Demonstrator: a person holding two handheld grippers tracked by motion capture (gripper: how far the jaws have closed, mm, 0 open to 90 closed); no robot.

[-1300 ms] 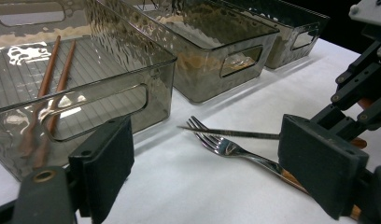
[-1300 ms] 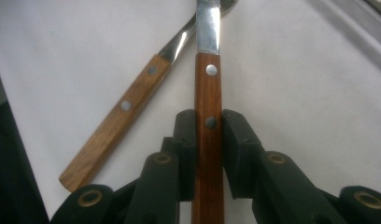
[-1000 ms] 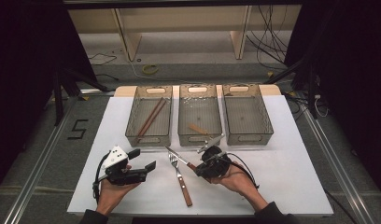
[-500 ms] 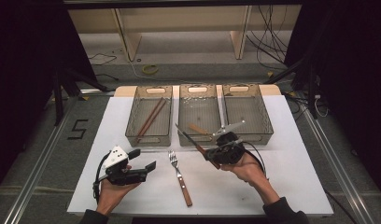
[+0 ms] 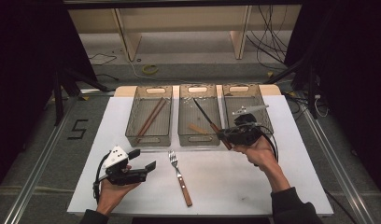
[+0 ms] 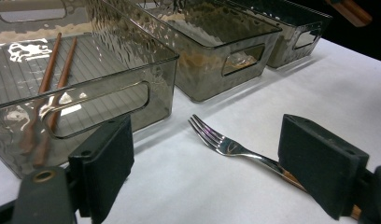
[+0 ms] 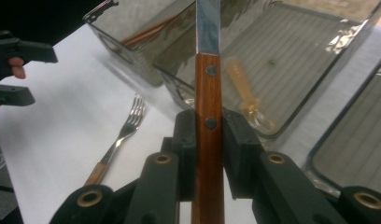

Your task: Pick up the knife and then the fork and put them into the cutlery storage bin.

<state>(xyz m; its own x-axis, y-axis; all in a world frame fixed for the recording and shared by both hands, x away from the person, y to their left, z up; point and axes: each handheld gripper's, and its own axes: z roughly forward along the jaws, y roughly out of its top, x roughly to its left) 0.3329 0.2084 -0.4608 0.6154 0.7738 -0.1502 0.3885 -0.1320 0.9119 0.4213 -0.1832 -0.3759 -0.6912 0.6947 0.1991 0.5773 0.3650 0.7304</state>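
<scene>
Now, by label:

Knife (image 5: 210,122): right of centre in the high view, slanting over the middle bin (image 5: 199,135), blade toward the upper left, wooden handle low and right; running straight up the middle of the right gripper view.

Right gripper (image 5: 221,135): clamped narrow on the knife handle, pads pressing both sides at the lower rivet.

Left gripper (image 5: 144,160): lower left of the high view, jaws wide, holding nothing.

Fork (image 5: 179,178): flat on the white table (image 5: 235,186), bottom centre of the high view; between the wide jaws in the left gripper view.

Bins: 3 in a row across the upper middle; 2 chopsticks (image 5: 150,117) in the left bin (image 5: 148,138), a small pale utensil (image 5: 197,129) in the middle one, right bin (image 5: 236,88) bare as far as visible.

Handling, judged: stiff, light, blade-heavy toward the tip; smooth steel likely slippery, so better held on the wood, near the rivets. Long blade apt to swing or catch a bin wall if tilted carelessly.

Likely step: lowering the knife into a bin.
</scene>
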